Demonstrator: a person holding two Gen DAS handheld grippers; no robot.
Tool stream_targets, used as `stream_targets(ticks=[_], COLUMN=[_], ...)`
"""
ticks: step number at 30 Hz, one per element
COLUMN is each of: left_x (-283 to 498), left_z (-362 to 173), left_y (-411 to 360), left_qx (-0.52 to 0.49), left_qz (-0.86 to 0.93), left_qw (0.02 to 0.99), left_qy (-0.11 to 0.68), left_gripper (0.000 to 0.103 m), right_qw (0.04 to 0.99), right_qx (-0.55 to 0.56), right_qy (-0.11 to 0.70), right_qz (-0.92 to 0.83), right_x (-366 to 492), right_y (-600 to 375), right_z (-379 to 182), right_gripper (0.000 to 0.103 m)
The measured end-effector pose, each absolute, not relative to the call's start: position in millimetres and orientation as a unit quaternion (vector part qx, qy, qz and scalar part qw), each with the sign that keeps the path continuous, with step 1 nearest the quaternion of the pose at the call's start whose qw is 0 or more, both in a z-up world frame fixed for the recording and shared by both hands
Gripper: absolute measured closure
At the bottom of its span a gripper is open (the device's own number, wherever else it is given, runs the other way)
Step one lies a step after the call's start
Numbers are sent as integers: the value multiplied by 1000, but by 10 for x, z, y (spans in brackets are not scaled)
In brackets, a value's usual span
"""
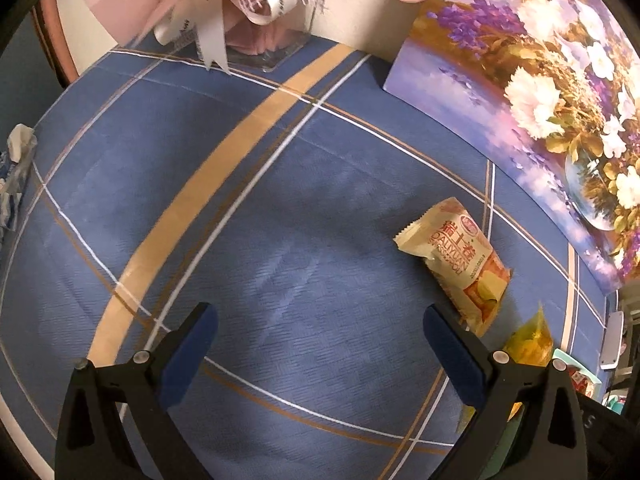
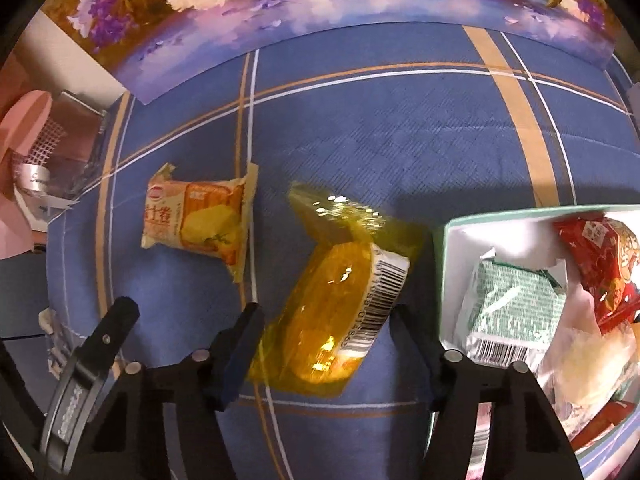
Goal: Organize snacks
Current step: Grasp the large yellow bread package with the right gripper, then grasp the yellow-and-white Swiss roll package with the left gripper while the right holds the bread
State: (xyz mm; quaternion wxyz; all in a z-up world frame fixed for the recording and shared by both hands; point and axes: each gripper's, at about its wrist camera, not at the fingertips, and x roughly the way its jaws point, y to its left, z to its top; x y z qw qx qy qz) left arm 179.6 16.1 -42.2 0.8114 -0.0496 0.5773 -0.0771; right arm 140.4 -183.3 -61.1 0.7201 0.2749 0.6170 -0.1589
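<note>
While the left gripper (image 1: 320, 330) gapes empty over woven blue plaid cloth (image 1: 280, 220), the right gripper (image 2: 326, 330) straddles a glossy, crinkly yellow snack packet (image 2: 340, 300) beside a box (image 2: 448, 264), pads not visibly pressing

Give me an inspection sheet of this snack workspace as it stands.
Surface: blue plaid tablecloth.
Job's things: yellow-wrapped snack and cream roll packet lie on the cloth; box holds green packet and red packet.
Clutter: crumpled wrapper at the cloth's edge.
Grippers: left tool open over bare cloth; right tool astride the yellow-wrapped snack, contact unclear.
Cables: nothing seen.
Surroundings: flower painting propped behind; pink ribbon bouquet in a clear vase.
</note>
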Motion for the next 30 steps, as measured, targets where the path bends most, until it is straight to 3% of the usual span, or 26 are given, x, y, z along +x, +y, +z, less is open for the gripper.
stream_targets(ticks=[8,20,30], left_x=[1846,2102,2362], left_z=[-491,-530,-544], left_y=[112,-128,-744], left_qx=[-61,-122,-70], left_qz=[-81,-138,-135], left_qw=[809,785,785], left_qy=[580,591,600], left_gripper=[1,1,1], right_qw=[737,753,754], right_qx=[218,170,164], right_qy=[615,614,618], right_qz=[-176,-167,-151], right_x=[1653,2037,2119], right_y=[-1812,-1899,-2033], right_z=[-673,-710,-745], right_gripper=[55,56,56])
